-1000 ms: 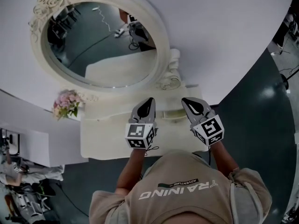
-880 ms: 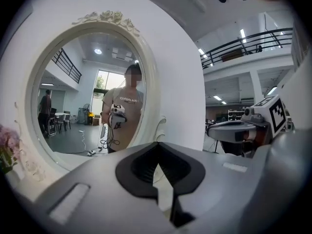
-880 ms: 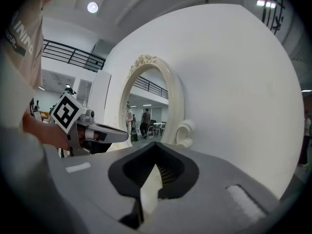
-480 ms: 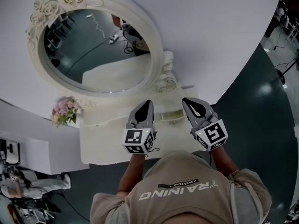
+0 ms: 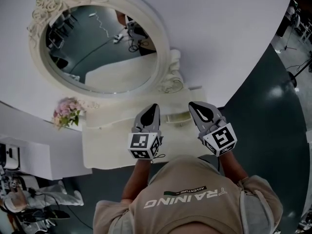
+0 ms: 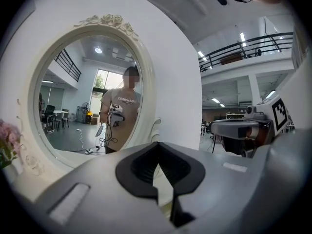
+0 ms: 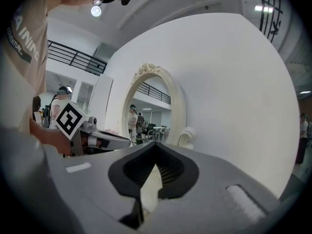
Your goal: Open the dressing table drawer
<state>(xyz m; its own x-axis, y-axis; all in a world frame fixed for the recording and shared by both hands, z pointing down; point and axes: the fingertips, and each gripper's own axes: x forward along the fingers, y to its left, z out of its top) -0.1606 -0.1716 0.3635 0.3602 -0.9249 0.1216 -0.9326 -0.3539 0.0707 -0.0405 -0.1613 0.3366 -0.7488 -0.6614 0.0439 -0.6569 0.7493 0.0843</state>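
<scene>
L tool [image 5: 155,106]: clenched, empty. R tool [image 5: 193,105]: clenched, empty. Both approx. level over dressing-table surface [image 5: 109,147], facing mirror [image 5: 105,48]. Drawer: not visible; prob. in front panel below near edge. Rec.: lower tools, unclench one, find pull, grip squarely, draw straight back.

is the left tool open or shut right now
Shut. In the left gripper view the left tool has its jaws meeting at the tips, with nothing held between them.
</scene>
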